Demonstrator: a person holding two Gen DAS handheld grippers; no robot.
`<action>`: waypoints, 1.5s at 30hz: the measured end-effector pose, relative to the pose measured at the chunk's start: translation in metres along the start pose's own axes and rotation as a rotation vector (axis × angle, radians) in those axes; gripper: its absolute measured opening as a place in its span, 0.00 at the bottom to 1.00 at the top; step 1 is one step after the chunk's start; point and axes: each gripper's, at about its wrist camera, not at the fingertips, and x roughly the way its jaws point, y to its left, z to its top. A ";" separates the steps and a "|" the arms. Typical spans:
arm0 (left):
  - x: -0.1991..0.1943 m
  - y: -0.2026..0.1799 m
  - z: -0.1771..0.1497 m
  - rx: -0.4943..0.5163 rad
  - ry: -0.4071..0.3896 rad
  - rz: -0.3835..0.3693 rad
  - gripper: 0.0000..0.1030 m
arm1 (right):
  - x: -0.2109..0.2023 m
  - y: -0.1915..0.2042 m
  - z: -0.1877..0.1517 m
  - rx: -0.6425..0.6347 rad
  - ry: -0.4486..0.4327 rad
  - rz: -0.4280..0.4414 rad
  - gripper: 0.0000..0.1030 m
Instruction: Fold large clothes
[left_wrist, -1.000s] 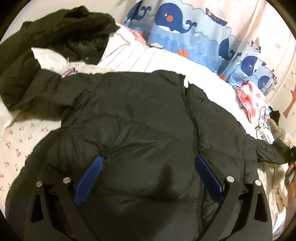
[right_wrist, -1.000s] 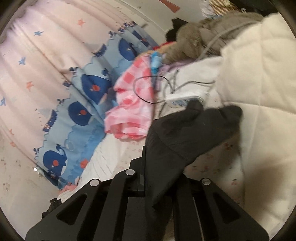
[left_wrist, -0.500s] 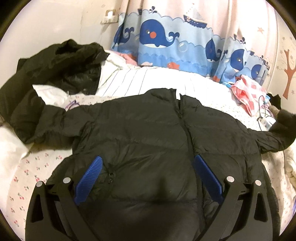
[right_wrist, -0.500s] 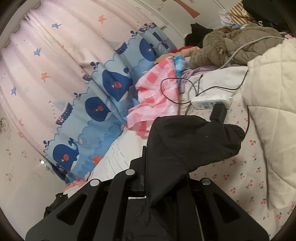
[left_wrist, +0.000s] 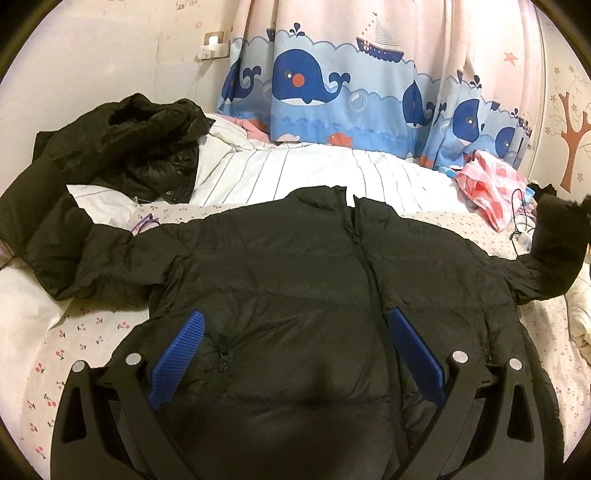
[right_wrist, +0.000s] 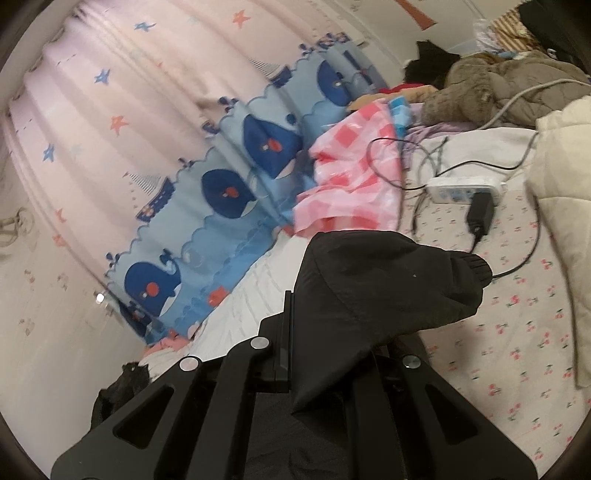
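Observation:
A large black puffer jacket (left_wrist: 314, 266) lies front-up on the bed, zipped, collar toward the curtain. My left gripper (left_wrist: 295, 332) is open and empty, its blue pads (left_wrist: 177, 354) hovering over the jacket's lower front. My right gripper (right_wrist: 332, 332) is shut on the jacket's right sleeve (right_wrist: 380, 280) near the cuff and holds it lifted off the bed. The raised sleeve end also shows in the left wrist view (left_wrist: 557, 243). The other sleeve (left_wrist: 85, 258) lies spread to the left.
A second black coat (left_wrist: 122, 147) is heaped at the back left on a striped white quilt (left_wrist: 295, 170). A pink checked cloth (right_wrist: 351, 184), a white power strip (right_wrist: 461, 188) with cables and a cream quilt (right_wrist: 561, 184) lie right. A whale curtain (left_wrist: 332, 81) hangs behind.
The right gripper has lifted the sleeve higher off the bed and swung it. The left gripper has pulled back and levelled, staying open above the jacket's front.

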 end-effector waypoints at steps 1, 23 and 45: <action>-0.001 -0.001 0.000 0.007 -0.004 0.003 0.93 | 0.002 0.007 -0.002 -0.009 0.004 0.014 0.05; -0.017 -0.007 0.003 0.053 -0.054 0.003 0.93 | 0.045 0.178 -0.083 -0.174 0.129 0.263 0.05; -0.053 0.164 0.035 -0.492 -0.154 0.129 0.93 | 0.163 0.285 -0.423 -0.583 0.674 0.202 0.54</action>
